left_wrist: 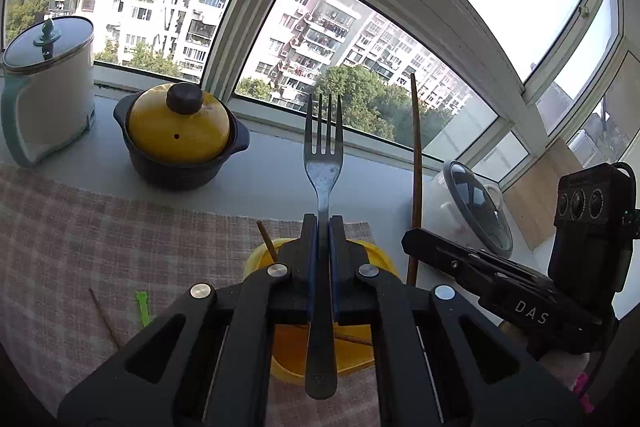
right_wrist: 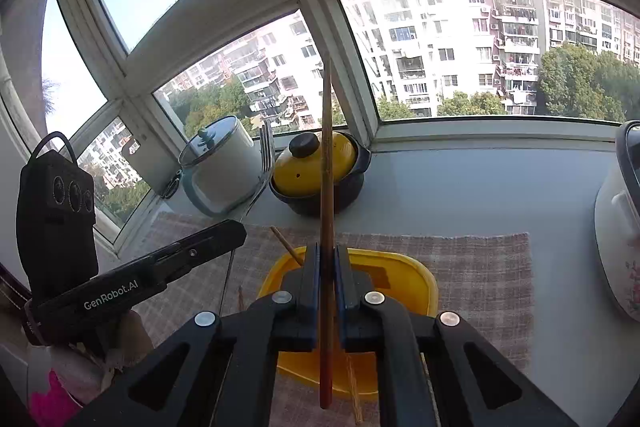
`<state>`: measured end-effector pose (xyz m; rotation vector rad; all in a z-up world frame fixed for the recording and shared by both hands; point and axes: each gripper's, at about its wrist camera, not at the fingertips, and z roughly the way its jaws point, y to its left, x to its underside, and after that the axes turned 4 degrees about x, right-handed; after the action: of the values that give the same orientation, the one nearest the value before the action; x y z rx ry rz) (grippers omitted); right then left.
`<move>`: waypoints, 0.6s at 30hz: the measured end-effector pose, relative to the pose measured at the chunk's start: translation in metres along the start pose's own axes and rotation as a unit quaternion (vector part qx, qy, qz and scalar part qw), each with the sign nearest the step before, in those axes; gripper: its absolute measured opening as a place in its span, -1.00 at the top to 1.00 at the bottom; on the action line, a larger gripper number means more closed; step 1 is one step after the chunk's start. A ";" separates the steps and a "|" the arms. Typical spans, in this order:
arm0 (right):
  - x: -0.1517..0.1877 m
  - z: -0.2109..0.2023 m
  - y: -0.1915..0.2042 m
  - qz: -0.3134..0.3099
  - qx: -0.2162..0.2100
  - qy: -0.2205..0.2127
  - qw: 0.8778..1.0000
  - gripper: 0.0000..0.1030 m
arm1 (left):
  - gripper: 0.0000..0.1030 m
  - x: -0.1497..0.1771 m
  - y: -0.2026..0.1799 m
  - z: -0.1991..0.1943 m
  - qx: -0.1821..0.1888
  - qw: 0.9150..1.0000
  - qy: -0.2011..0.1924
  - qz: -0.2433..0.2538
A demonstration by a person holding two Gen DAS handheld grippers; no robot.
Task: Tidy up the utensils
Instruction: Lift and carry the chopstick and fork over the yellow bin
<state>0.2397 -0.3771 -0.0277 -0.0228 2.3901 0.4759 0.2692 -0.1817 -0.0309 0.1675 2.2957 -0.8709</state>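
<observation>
Fork (left_wrist: 323, 155) upright above yellow tray (left_wrist: 380, 259)

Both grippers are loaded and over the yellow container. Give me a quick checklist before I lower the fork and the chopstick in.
1. Left gripper holds the fork firmly: ok, fingers shut on the handle, tines up.
2. Right gripper holds the chopstick firmly: ok, clamped mid-length and upright.
3. Yellow container under both grippers: ok, it shows below each pair of fingers.
4. Room inside the container: cannot tell, the grippers hide most of it; one chopstick already leans out.
5. The two grippers apart from each other: ok, side by side, not touching.
6. Loose items on the cloth: not ok, a green piece and a thin stick remain outside.
</observation>
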 end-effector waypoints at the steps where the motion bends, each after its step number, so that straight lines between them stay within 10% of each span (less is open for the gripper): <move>1: -0.002 0.003 -0.003 0.001 0.000 -0.001 1.000 0.92 | 0.94 -0.001 -0.001 0.004 -0.001 1.000 0.000 0.002; 18: 0.000 0.037 -0.024 -0.004 -0.002 0.005 1.000 0.92 | 0.94 0.011 0.004 0.033 -0.022 0.999 -0.024 0.021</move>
<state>0.2669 -0.3869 -0.0614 -0.0364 2.3990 0.4778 0.2803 -0.2004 -0.0582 0.1726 2.2560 -0.7930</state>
